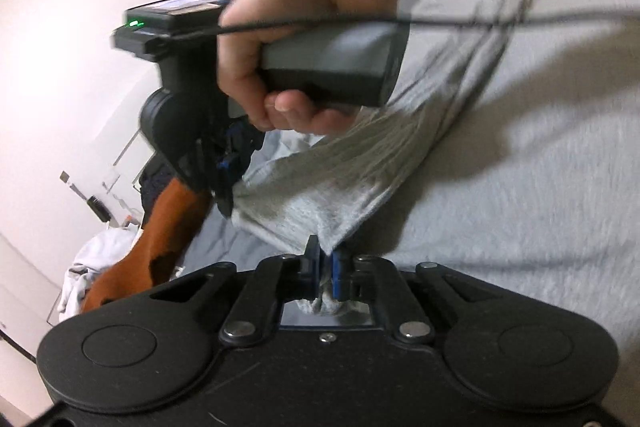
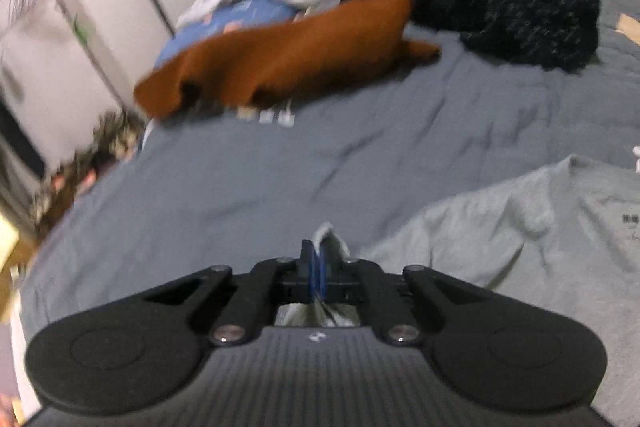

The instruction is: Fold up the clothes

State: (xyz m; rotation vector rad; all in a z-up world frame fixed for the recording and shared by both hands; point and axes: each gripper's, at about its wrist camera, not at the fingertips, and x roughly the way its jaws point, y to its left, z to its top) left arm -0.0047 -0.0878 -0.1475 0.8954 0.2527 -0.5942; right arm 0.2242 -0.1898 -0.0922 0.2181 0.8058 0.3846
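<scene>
Left wrist view: left claw [image 1: 325,269] and right claw [image 1: 230,183] both pinching grey shirt [image 1: 520,167]; shallow edge bites risking slipping under tension.

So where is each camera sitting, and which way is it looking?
Left wrist: rides the left gripper, looking along its fingers at the grey shirt; shows the person's right hand holding the right gripper.
Right wrist: rides the right gripper, looking across the bed; no hand shows.
Shared: grey shirt, orange garment.
</scene>
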